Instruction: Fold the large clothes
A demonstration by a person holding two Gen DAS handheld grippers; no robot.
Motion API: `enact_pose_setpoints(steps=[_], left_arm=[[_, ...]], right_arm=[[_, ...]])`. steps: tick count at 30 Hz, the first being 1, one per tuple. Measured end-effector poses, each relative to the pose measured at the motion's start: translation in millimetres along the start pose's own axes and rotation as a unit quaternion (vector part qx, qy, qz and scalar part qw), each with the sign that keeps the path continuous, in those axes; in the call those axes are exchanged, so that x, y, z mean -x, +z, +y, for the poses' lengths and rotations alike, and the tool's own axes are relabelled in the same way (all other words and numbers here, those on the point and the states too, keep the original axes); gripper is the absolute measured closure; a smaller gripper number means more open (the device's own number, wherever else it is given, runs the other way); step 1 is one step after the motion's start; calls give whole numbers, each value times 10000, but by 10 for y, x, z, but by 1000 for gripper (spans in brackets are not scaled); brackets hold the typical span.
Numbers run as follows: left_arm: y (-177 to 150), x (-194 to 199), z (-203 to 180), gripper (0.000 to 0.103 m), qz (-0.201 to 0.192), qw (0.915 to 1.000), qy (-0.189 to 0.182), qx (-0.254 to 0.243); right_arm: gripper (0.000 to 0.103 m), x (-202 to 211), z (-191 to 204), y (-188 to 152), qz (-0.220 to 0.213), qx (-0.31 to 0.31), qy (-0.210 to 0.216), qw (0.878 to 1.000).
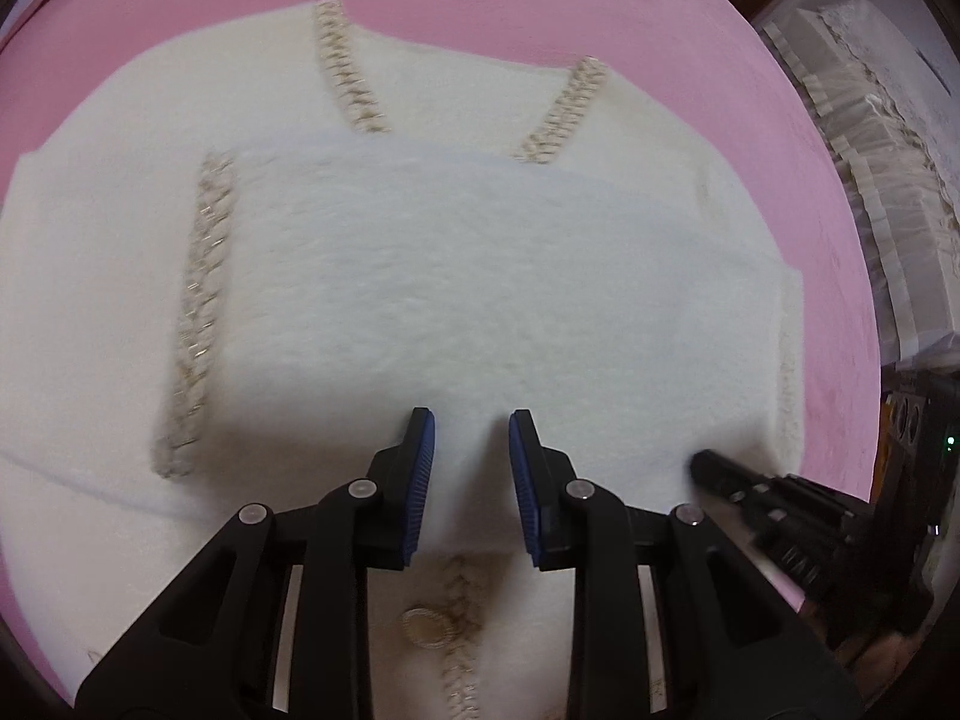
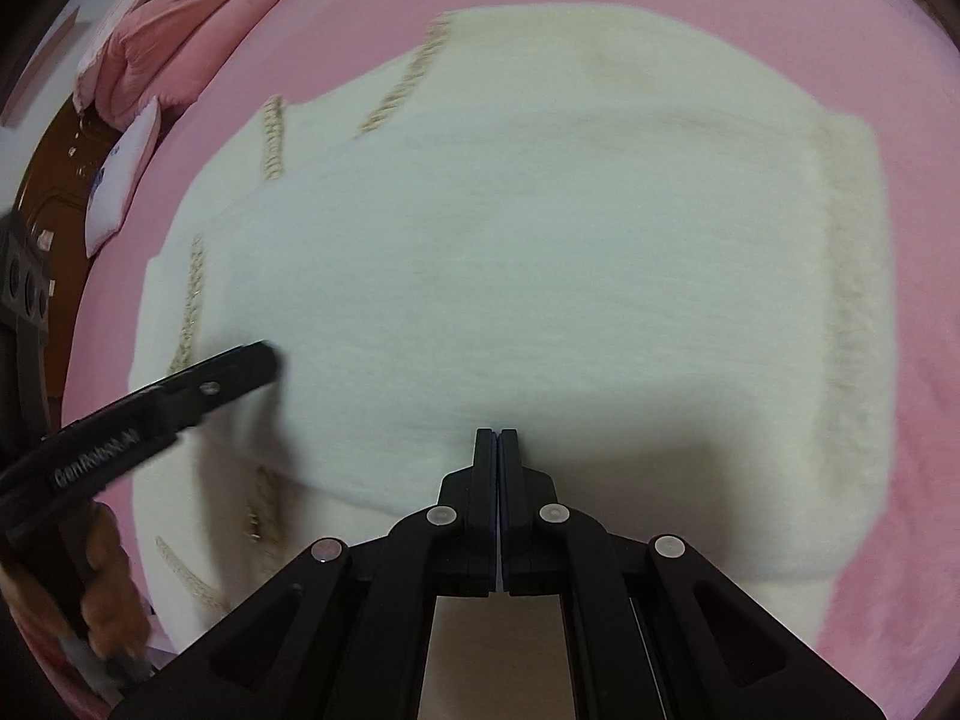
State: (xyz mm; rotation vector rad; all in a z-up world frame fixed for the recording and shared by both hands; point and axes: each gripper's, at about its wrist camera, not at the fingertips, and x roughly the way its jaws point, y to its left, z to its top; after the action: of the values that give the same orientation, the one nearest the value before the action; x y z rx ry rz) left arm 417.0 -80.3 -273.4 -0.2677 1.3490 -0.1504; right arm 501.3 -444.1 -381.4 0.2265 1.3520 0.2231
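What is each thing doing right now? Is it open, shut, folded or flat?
White sweater: partly folded, a flap laid over its body, lying on the pink bed.
Left hand-held gripper: open, over the sweater, nothing between its fingers.
Right hand-held gripper: shut, fingers together at the flap's edge; grip on cloth unclear.
Pink quilt: bundled up.

Pink sheet (image 1: 690, 18); pink bedding (image 2: 174, 42), white pillow (image 2: 120, 180), perhaps headboard.
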Motion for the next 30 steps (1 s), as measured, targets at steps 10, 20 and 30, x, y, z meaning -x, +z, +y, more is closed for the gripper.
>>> enact_pose_setpoints(steps=[10, 20, 30], left_arm=[[62, 57, 440, 79, -131, 9970, 566, 508], [-428, 233, 378, 79, -212, 9960, 866, 94], [-1416, 597, 499, 79, 228, 9934, 1101, -210]], right_arm=[[103, 435, -760, -200, -517, -676, -1233, 9887], [103, 547, -216, -722, -414, -566, -2035, 9766], [78, 440, 619, -1703, 40, -772, -2053, 9756]])
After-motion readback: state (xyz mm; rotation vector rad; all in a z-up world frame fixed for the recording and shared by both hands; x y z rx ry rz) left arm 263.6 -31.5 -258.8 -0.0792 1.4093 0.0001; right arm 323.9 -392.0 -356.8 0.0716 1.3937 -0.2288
